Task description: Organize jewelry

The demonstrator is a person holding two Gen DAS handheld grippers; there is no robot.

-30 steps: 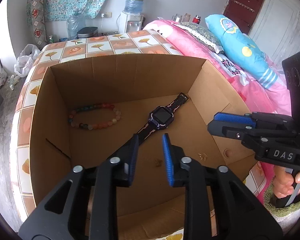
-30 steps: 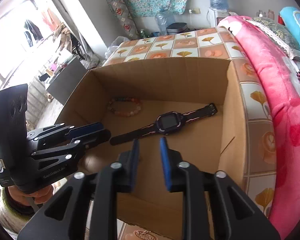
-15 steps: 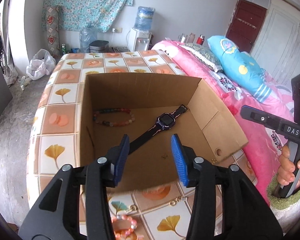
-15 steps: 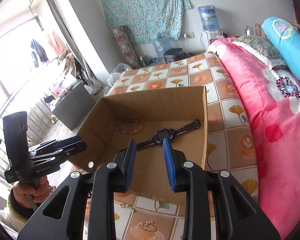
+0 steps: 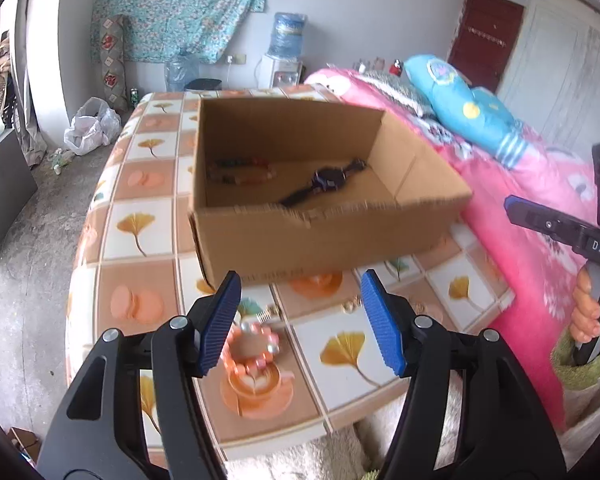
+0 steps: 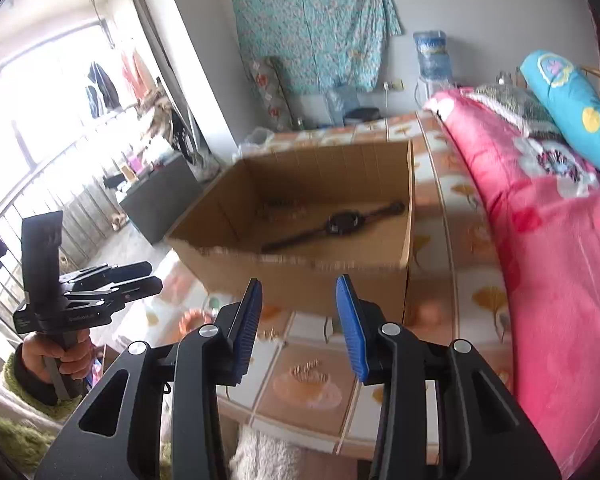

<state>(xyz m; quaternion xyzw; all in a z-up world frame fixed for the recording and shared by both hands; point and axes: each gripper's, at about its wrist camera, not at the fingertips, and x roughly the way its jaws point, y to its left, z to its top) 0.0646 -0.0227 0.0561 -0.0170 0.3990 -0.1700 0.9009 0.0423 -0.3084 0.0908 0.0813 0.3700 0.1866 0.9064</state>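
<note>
Left gripper (image 5: 300, 320) jaws just opened wide, empty, pink bracelet (image 5: 250, 350) low centre; right gripper (image 6: 298, 324) part-open, still opening, empty, box (image 6: 300, 276) mid-frame.

Bright daylight, blown-out window (image 6: 40, 92), motion blur, fisheye edges

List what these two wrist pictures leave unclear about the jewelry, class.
- Beaded bracelet in the cardboard box: right wrist view, motion blur.
- Pink bracelet: left wrist view, partly behind a pad of the left tongs.
- Small metal pieces: right wrist view, too small.
</note>
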